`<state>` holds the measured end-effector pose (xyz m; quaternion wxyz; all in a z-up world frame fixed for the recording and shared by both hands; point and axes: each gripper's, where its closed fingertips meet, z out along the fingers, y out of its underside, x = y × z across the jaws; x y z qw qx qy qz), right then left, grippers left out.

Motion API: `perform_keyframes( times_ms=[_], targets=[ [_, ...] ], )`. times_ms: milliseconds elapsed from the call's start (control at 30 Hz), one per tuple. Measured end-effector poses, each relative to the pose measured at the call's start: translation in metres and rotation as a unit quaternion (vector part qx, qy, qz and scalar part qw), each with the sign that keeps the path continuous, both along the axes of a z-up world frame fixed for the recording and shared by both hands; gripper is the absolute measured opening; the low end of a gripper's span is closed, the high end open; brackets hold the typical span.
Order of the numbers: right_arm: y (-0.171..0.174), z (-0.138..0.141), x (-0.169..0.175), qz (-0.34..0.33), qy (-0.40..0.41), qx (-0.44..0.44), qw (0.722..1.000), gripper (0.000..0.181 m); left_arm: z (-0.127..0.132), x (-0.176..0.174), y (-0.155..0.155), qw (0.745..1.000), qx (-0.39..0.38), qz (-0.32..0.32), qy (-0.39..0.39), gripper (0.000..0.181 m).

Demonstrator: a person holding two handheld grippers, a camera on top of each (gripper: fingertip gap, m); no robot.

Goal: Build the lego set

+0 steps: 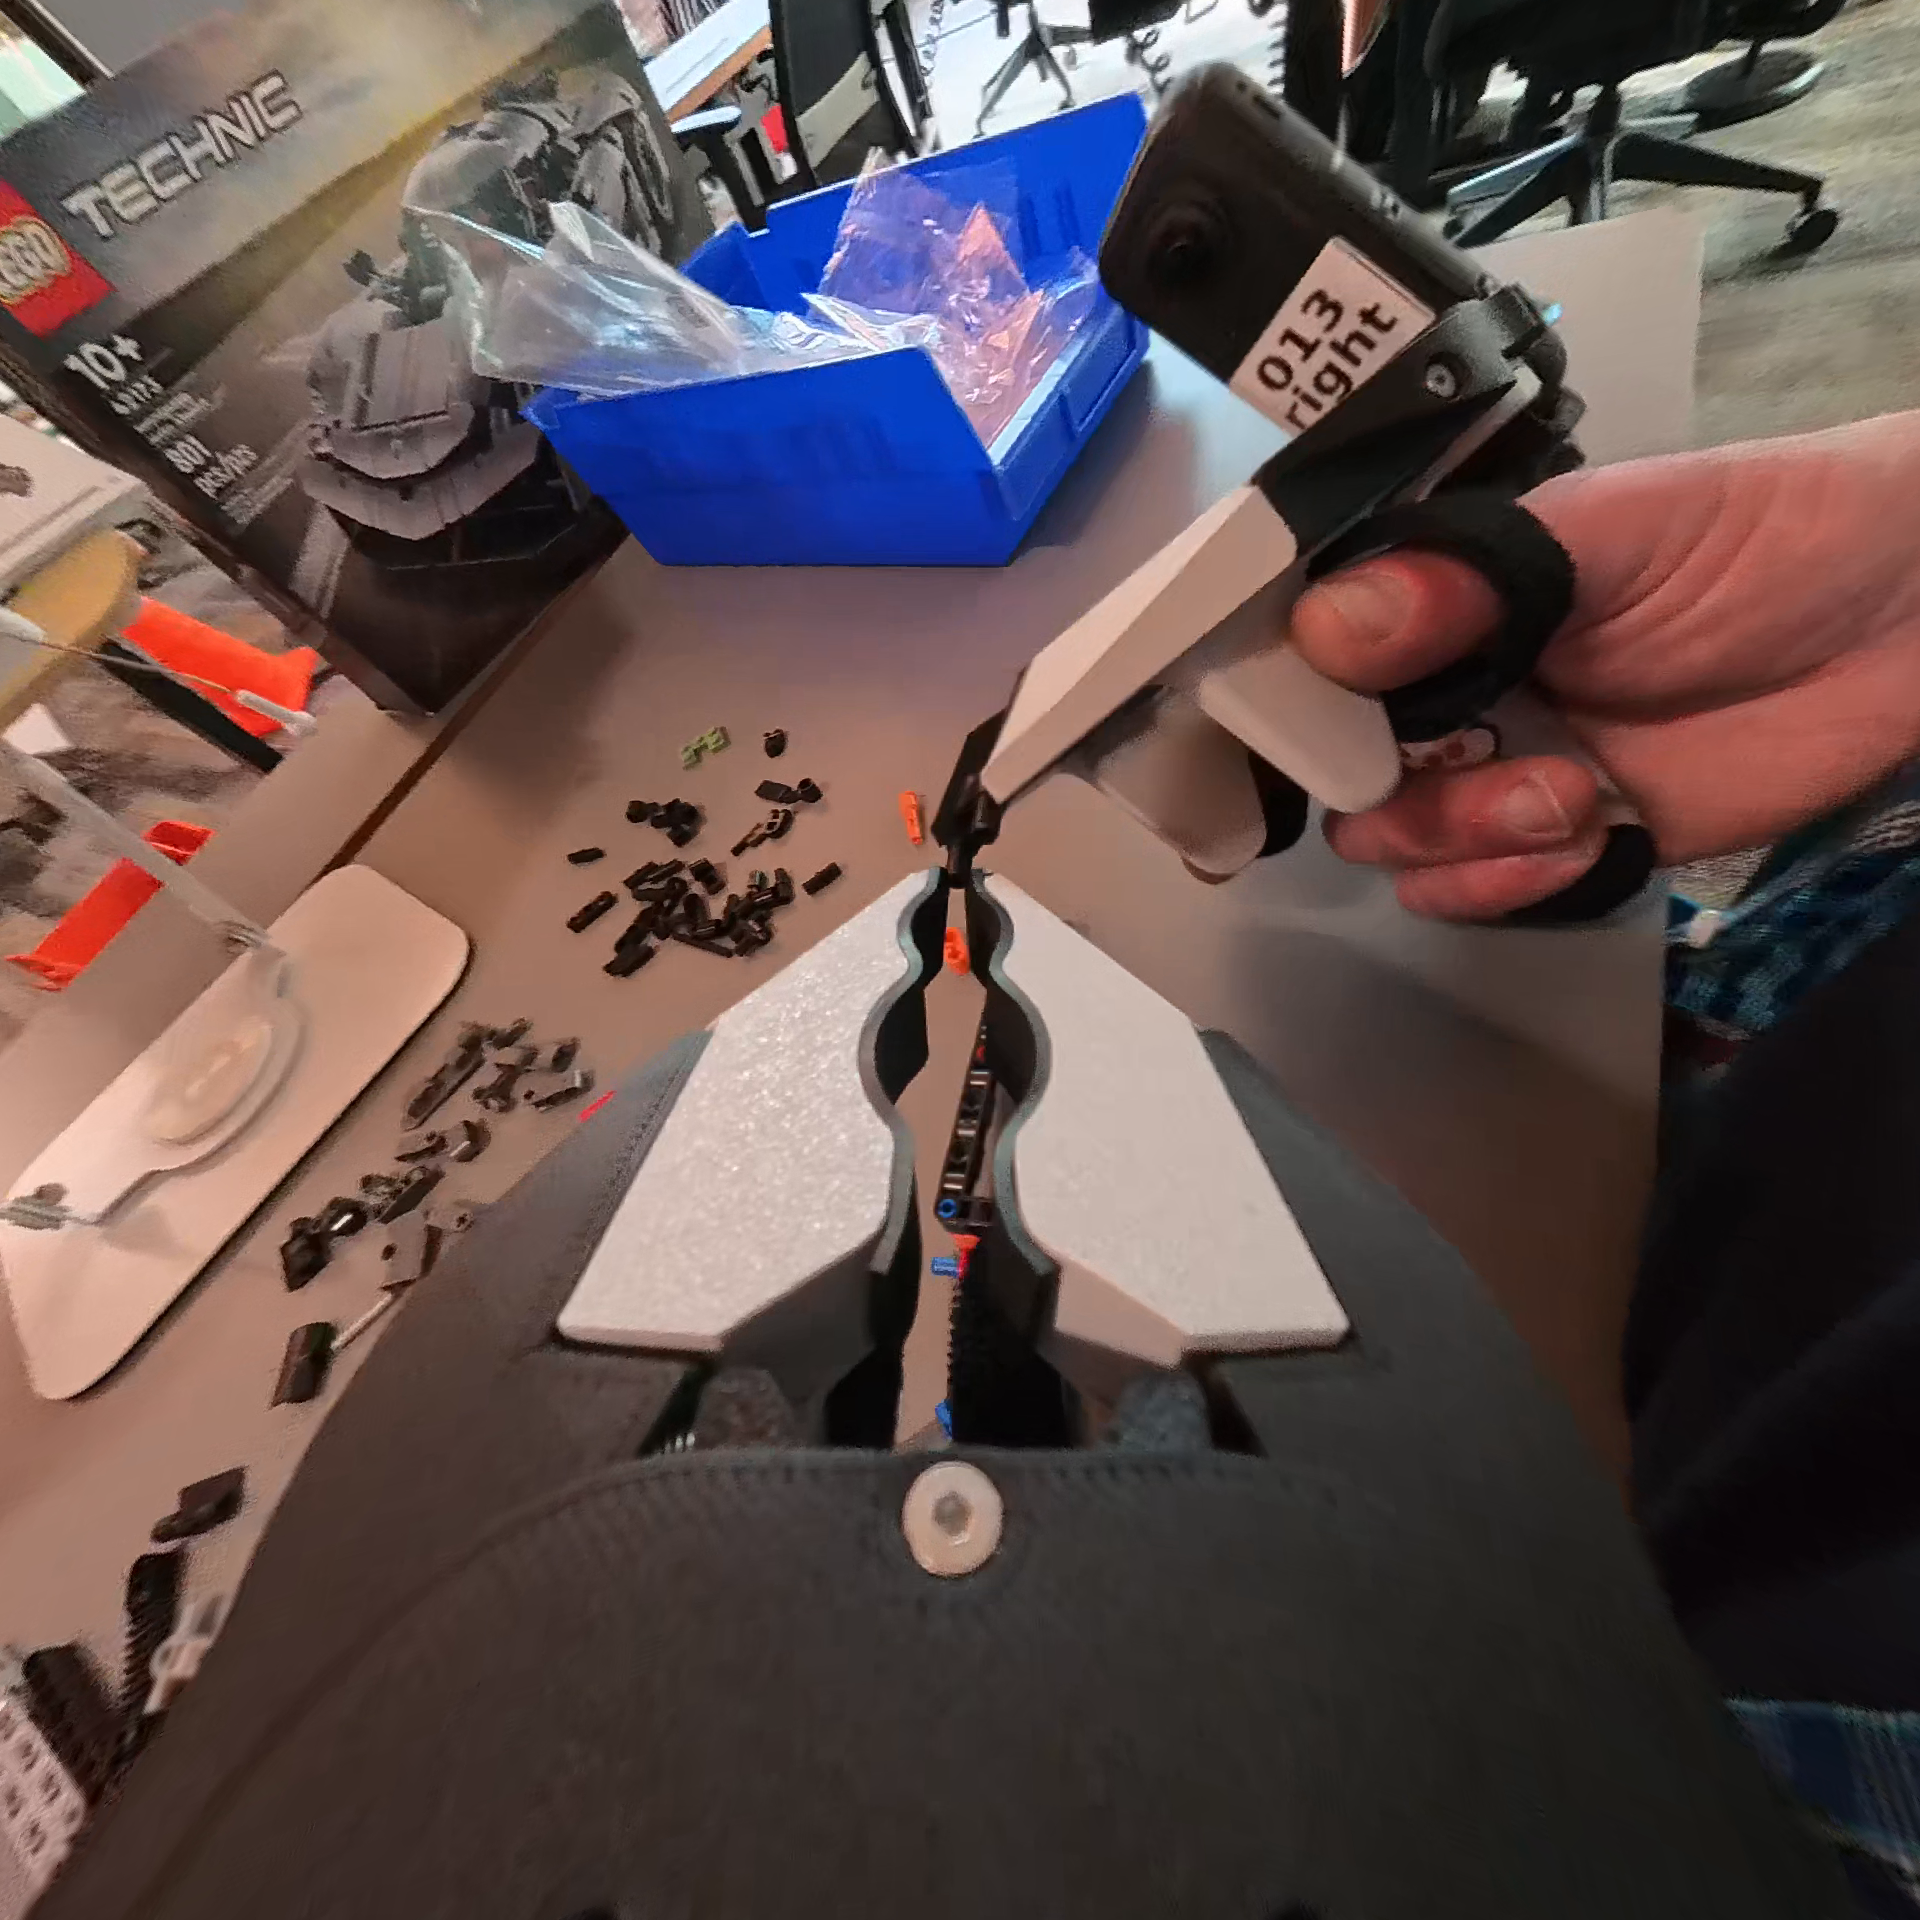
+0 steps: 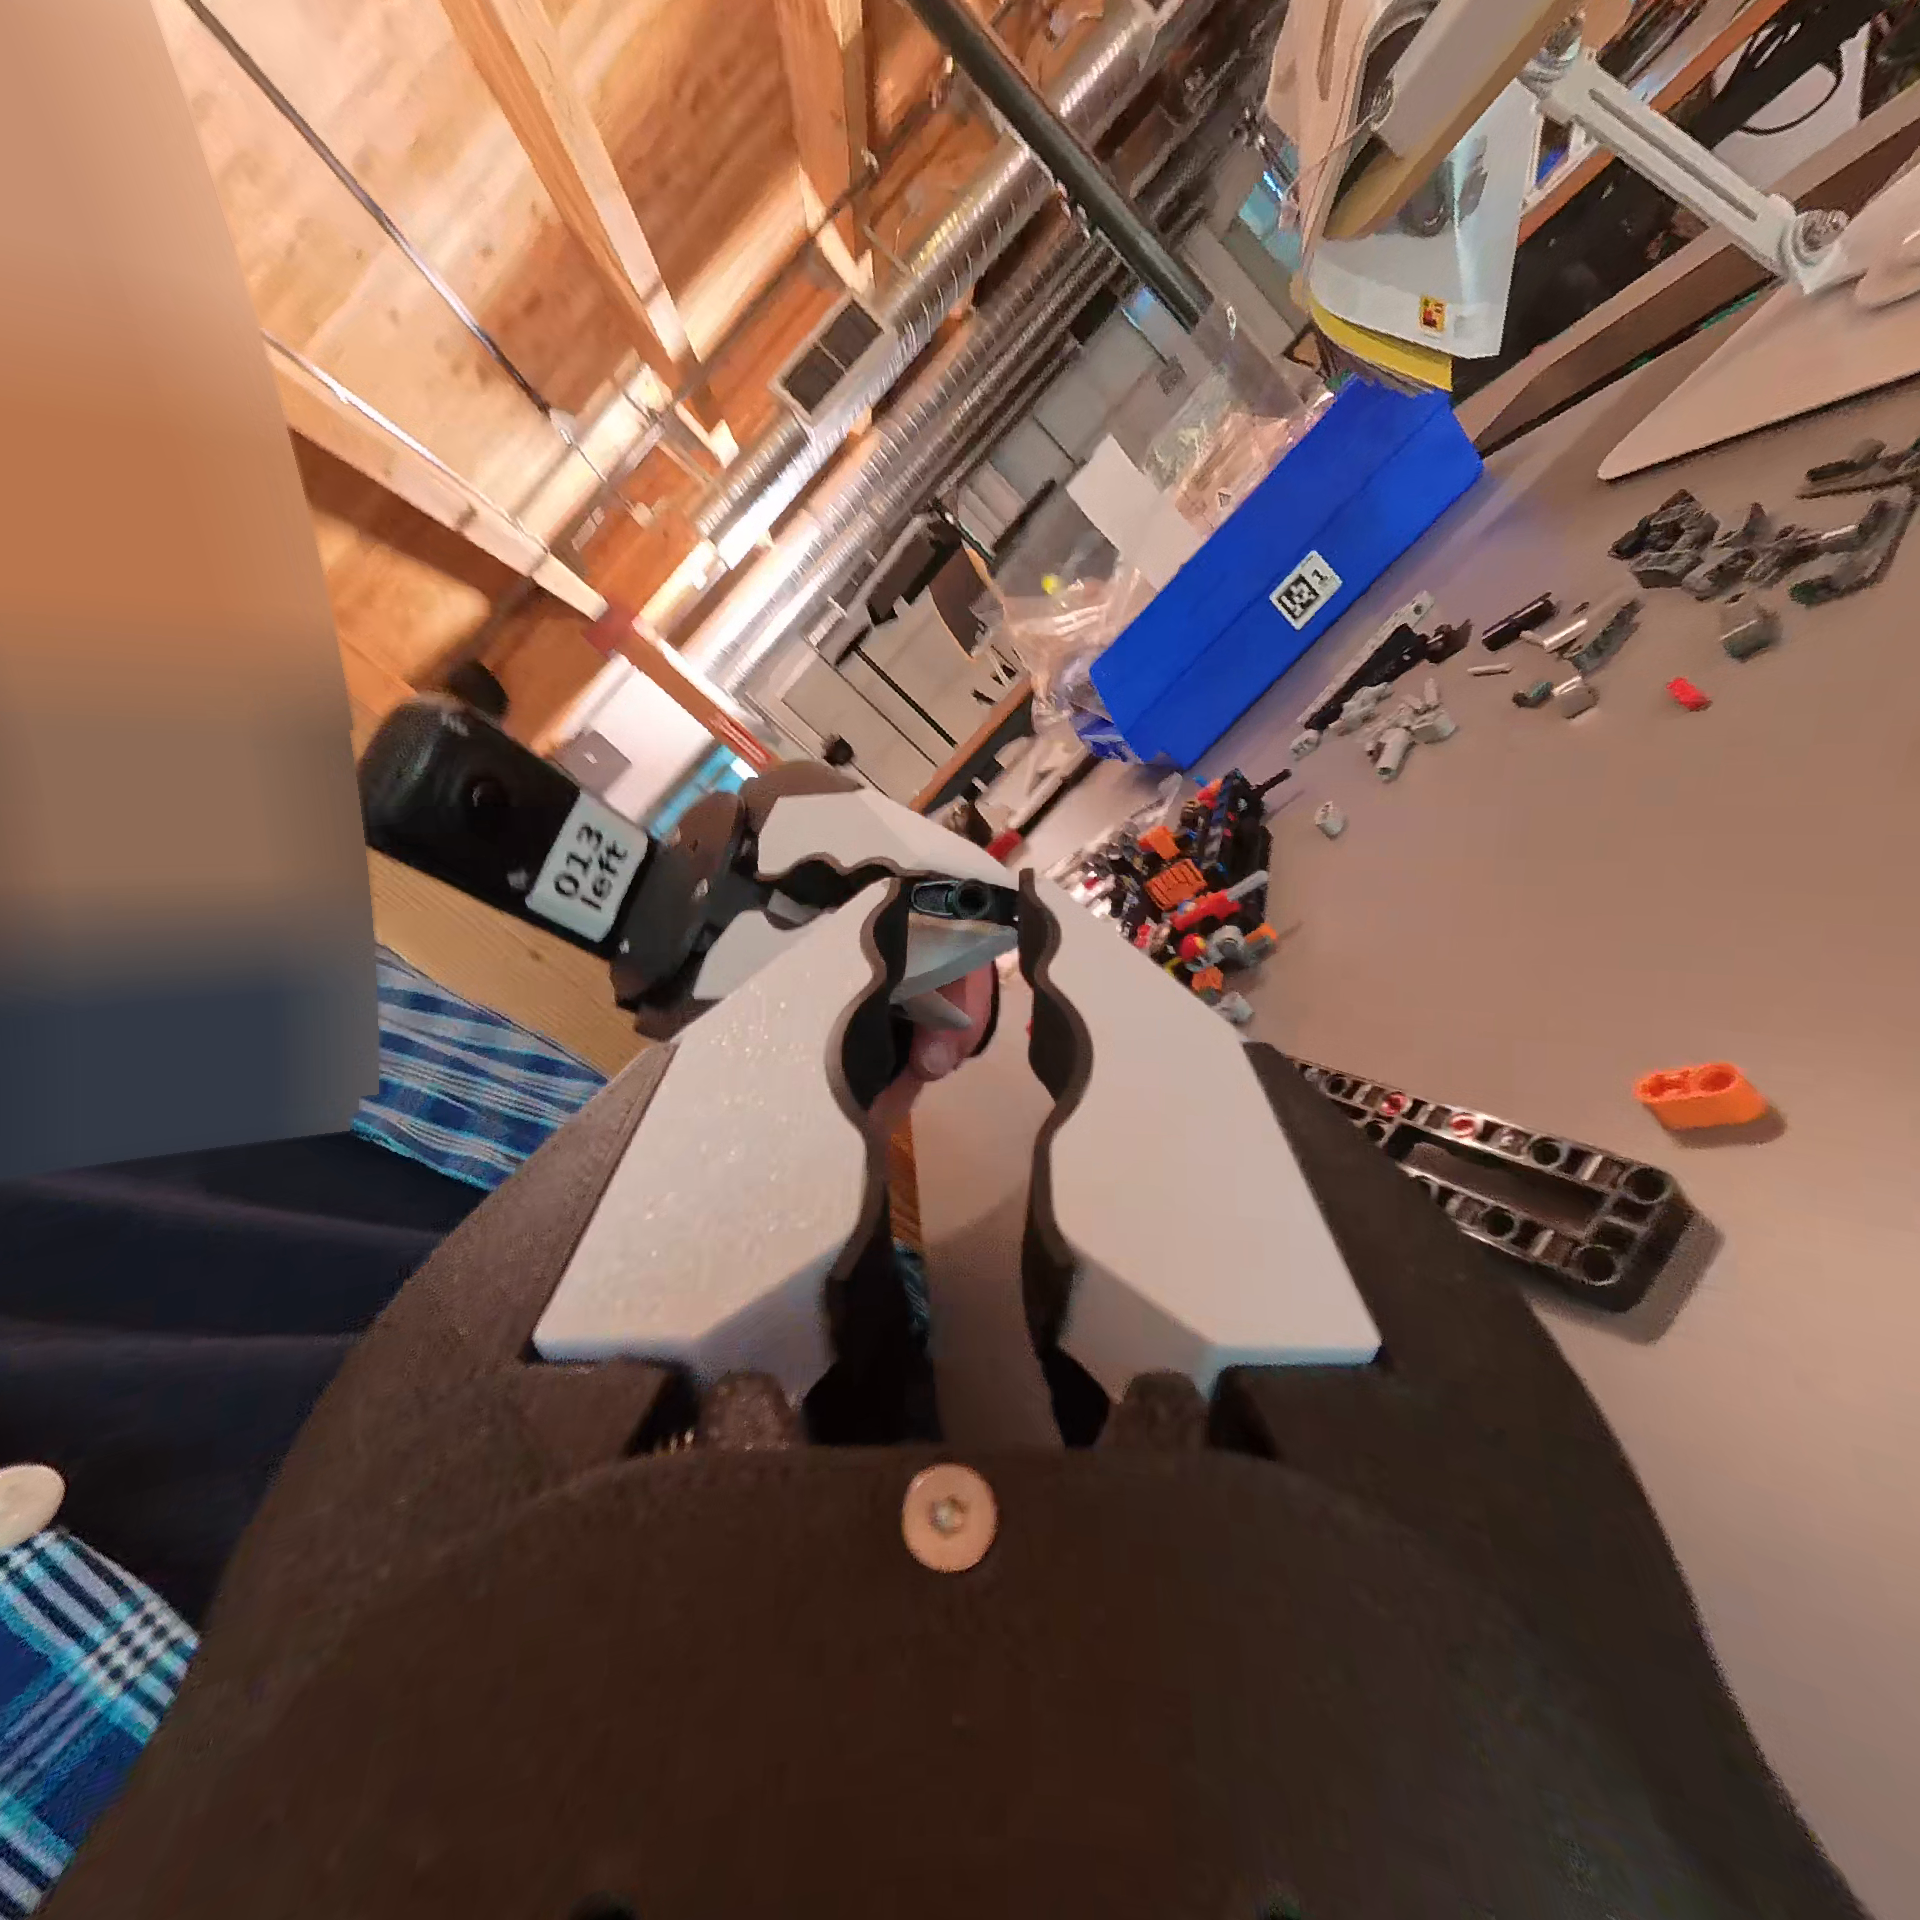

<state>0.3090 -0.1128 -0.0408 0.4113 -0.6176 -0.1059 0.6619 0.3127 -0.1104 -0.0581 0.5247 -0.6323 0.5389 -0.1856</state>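
My left gripper [image 1: 961, 883] is shut on a long black Technic beam [image 1: 966, 1122] that runs between its fingers, with an orange pin [image 1: 954, 948] near the tips. My right gripper [image 1: 966, 821] comes in from the upper right, held by a hand [image 1: 1662, 665]. Its tips pinch a small black piece [image 1: 961, 836] right at the beam's far end. In the right wrist view, my right gripper [image 2: 956, 909] holds that black piece [image 2: 951, 896] between its tips. The left gripper's white fingers [image 2: 831, 821] show just behind it.
A blue bin [image 1: 831, 478] with plastic bags and the set's box [image 1: 312, 312] stand at the back. Loose black pieces [image 1: 696, 894] lie on the grey table. An orange-and-black partial build [image 2: 1195, 883], a dark grey frame [image 2: 1507, 1174] and a small orange beam [image 2: 1704, 1091] lie to the right.
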Motion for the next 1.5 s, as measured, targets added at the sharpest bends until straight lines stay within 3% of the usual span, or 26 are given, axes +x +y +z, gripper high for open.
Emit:
perform_keyframes(
  times_ms=[33,433,567,967,1133,1333,1500],
  targets=[
    [-0.001,0.0,0.0,0.001,-0.015,0.011,1.0,0.018,-0.001,0.0,0.0,1.0,-0.009,-0.005,-0.001,0.003],
    [-0.008,0.009,-0.002,0.035,-0.149,0.145,0.978,0.018,0.005,0.0,-0.017,0.981,-0.147,-0.104,-0.073,0.003],
    [-0.018,0.01,-0.007,0.098,-0.154,0.158,0.97,0.012,0.009,0.001,-0.023,0.972,-0.171,-0.137,-0.085,0.003],
    [-0.032,0.012,-0.017,0.155,-0.171,0.184,0.955,0.005,0.011,-0.002,-0.044,0.937,-0.256,-0.218,-0.096,0.003],
    [-0.027,0.014,-0.017,0.14,-0.178,0.172,0.959,0.004,0.014,-0.003,-0.04,0.935,-0.261,-0.209,-0.116,0.003],
    [-0.004,0.023,-0.009,0.089,-0.135,0.106,0.981,0.004,0.019,-0.011,-0.014,0.977,-0.145,-0.118,-0.104,0.017],
    [0.006,0.007,-0.004,0.057,-0.165,0.061,0.983,0.004,0.008,-0.027,0.002,0.994,-0.086,-0.058,-0.029,0.035]
  ],
)
